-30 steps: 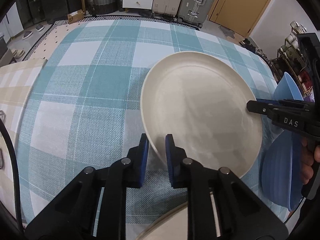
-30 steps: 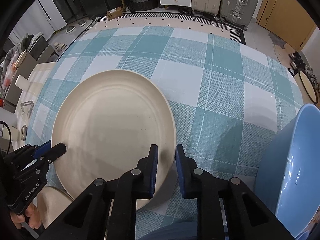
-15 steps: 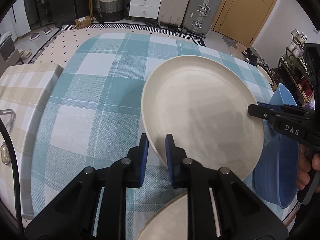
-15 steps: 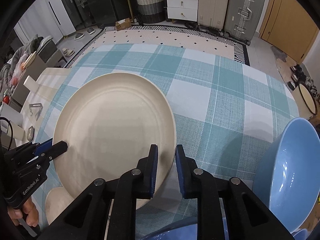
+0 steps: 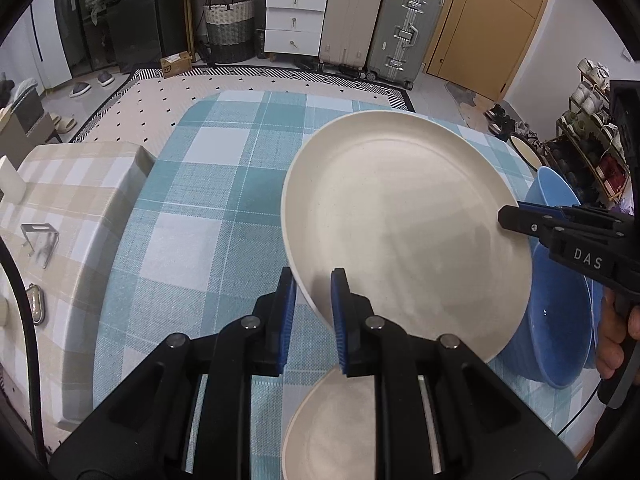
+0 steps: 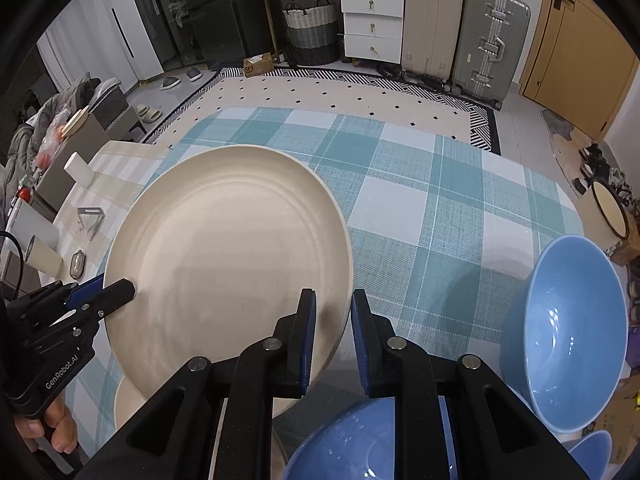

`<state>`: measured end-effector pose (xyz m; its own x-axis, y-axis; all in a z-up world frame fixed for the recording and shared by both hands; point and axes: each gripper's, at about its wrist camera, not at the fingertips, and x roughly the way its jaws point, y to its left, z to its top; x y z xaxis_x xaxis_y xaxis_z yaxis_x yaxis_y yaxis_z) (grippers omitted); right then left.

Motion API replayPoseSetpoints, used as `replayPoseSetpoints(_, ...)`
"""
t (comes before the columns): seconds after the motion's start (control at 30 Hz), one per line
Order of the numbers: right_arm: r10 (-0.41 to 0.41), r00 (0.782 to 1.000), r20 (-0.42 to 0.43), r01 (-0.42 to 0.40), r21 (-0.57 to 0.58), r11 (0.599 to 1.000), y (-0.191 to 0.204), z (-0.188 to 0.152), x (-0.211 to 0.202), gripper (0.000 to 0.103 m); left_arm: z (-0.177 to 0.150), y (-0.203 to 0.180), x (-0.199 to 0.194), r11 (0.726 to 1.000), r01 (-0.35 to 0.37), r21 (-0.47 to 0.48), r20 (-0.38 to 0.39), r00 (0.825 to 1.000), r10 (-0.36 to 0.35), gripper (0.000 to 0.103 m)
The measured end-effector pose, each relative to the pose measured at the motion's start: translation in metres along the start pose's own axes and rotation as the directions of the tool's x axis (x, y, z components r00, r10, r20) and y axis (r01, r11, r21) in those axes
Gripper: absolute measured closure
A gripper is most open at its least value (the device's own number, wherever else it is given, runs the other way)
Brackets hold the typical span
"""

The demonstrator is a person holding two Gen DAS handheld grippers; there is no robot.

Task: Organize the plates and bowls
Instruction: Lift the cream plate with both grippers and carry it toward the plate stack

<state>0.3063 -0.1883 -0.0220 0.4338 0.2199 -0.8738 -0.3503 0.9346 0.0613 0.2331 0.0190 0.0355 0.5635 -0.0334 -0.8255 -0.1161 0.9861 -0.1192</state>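
Plate-carrying step, both claws engaged on one large cream plate [image 5: 404, 232], which serves as the landmark for everything below.

Left of the plate: a beige-checked side surface [image 5: 76, 200] with a small metal clip on it, then the teal-checked table [image 5: 192, 216], bare under and beyond the plate.

At the plate's near-left rim: left claw [image 5: 313, 304], jaws drawn narrow with the rim pinched between the blue pads. Plate rides tilted and seems clear of the cloth. Directly below it, toward the camera, sits a smaller cream plate [image 5: 332, 420] flat on the table.

At the plate's right rim: right claw [image 6: 333, 332], also nearly closed across the rim, one pad over the top face, the other under. In the left wrist view this claw's tip touches the rim from the right.

Right of the plate: a blue bowl [image 6: 568, 332] tipped on its side, and a second blue bowl [image 6: 360, 444] near the right claw's base, partly hidden. Whether the two bowls touch I cannot tell.

Judgement: mid-transfer, plate lifted and not yet placed. Next move likely calls for levelling the plate, keeping both grips matched so it does not twist, then lowering it to a stacking spot. The smaller plate underneath is a poor base for the larger one, so order matters. Bowls look unsorted.
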Motion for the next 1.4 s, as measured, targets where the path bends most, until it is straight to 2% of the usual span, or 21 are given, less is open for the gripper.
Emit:
replayPoseSetpoints(0.77, 0.029, 0.996, 0.082, -0.025, -0.052, 0.998, 0.044, -0.047, -0.066, 0.085, -0.059, 0.009, -0.093, 1.000, -0.009, -0.021, 0.073, 0.997, 0.011, 0.088)
replayPoseSetpoints(1.4, 0.043, 0.992, 0.116, -0.036, -0.069, 0.997, 0.057, -0.093, -0.092, 0.084, -0.096, 0.002, -0.128, 1.000, -0.014, -0.012, 0.098, 0.995, 0.015, 0.088)
